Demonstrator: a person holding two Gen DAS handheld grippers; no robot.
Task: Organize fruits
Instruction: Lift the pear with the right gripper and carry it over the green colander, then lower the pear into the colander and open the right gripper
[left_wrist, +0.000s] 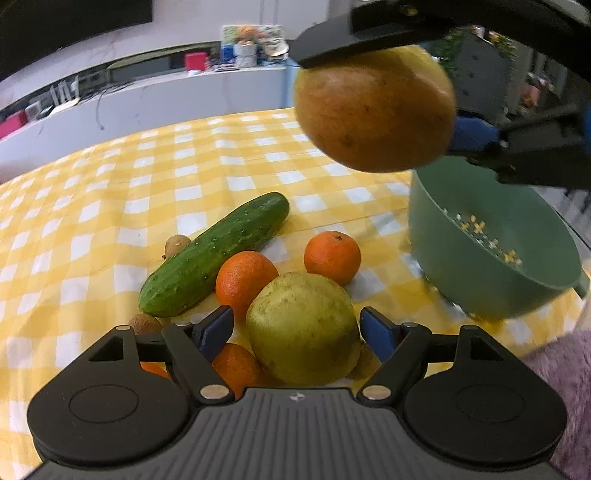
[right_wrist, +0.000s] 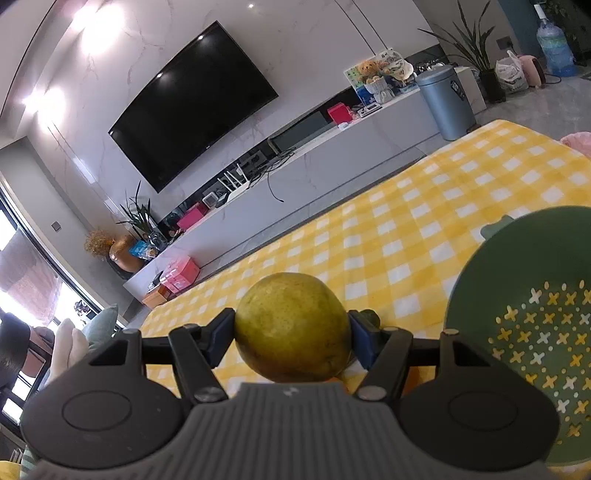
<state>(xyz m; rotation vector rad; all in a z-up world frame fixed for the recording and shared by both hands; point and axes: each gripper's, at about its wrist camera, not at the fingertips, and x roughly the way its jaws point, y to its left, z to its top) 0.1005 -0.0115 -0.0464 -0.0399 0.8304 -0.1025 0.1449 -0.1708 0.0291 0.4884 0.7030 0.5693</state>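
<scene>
My right gripper (right_wrist: 291, 332) is shut on a yellow-green pear (right_wrist: 293, 326) and holds it in the air beside the green colander (right_wrist: 476, 273). In the left wrist view that held pear (left_wrist: 373, 110) hangs above the colander (left_wrist: 461, 258). My left gripper (left_wrist: 297, 326) is open around a second yellow-green pear (left_wrist: 303, 328) on the checked cloth; its blue pads stand apart from the fruit. Tangerines (left_wrist: 245, 280) (left_wrist: 332, 256) and a cucumber (left_wrist: 216, 253) lie just beyond it. Another tangerine (left_wrist: 236, 365) lies under the left finger.
Small brown fruits (left_wrist: 176, 244) (left_wrist: 146, 324) lie beside the cucumber. The yellow checked tablecloth (left_wrist: 110, 221) covers the table. A purple fuzzy cloth (left_wrist: 569, 369) is at the right edge. A TV wall and low cabinet stand beyond the table (right_wrist: 295, 158).
</scene>
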